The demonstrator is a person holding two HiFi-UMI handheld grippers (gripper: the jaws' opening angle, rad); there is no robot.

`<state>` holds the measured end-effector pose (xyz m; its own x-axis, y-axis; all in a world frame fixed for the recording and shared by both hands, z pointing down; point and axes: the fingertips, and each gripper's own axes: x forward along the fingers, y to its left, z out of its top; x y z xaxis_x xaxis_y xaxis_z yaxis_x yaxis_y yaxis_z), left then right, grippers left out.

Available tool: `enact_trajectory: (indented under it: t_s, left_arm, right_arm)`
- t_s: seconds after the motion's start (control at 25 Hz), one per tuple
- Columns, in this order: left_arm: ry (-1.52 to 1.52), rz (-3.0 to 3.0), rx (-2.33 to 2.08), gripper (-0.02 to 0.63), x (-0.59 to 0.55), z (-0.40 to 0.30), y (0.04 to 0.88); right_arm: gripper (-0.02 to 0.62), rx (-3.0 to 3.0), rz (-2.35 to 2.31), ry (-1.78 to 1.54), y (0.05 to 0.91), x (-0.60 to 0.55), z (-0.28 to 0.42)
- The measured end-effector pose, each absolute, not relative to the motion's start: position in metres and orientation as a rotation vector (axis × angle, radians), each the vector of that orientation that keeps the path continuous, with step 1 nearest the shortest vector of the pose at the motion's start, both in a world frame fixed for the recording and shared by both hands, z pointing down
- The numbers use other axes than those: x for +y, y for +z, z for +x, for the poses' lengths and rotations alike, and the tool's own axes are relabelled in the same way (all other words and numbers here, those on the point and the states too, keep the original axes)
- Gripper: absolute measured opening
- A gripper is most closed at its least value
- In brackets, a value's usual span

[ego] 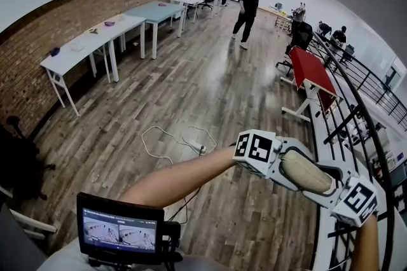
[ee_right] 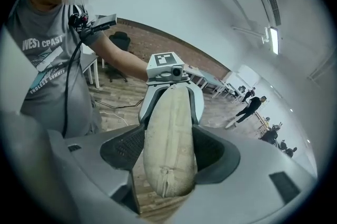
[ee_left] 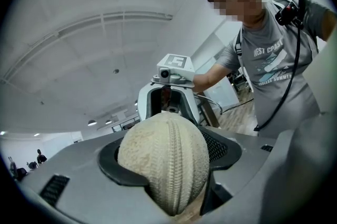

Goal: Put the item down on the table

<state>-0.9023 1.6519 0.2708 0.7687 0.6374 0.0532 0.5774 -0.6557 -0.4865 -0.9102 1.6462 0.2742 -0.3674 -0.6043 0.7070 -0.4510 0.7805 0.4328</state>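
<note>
We hold the pouch [ego: 305, 172] in the air over the floor [ego: 191, 91], with the left gripper [ee_left: 168, 160] and right gripper [ee_right: 167, 152] each clamped on one end. It looks like soft, light, grippy fabric that won't break. The end grips seem fine, though the middle may sag.

- Bright, even indoor light; a lamp [ee_right: 273, 39] glows far right in the right gripper view.
- Pale glare on the far floor [ego: 210, 53].
- Strong fisheye bending, black corners.
- The item [ee_left: 163, 160] is evenly lit, weave sharp.
</note>
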Motion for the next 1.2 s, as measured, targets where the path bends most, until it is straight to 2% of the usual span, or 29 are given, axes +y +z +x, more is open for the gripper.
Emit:
enact_trajectory:
  t_s: [0.96,1.2]
  left_arm:
    - [0.142,-2.496,-0.955,0.31,1.654,-0.869,0.289]
    - [0.159,-2.494,-0.985,0.31,1.633,-0.886,0.294]
  right_arm:
    - [0.279,-2.007,0.802,-0.161,0.293,1.648,-0.877]
    - [0.279,-1.983,0.821,-0.14,0.298,1.627,-0.893]
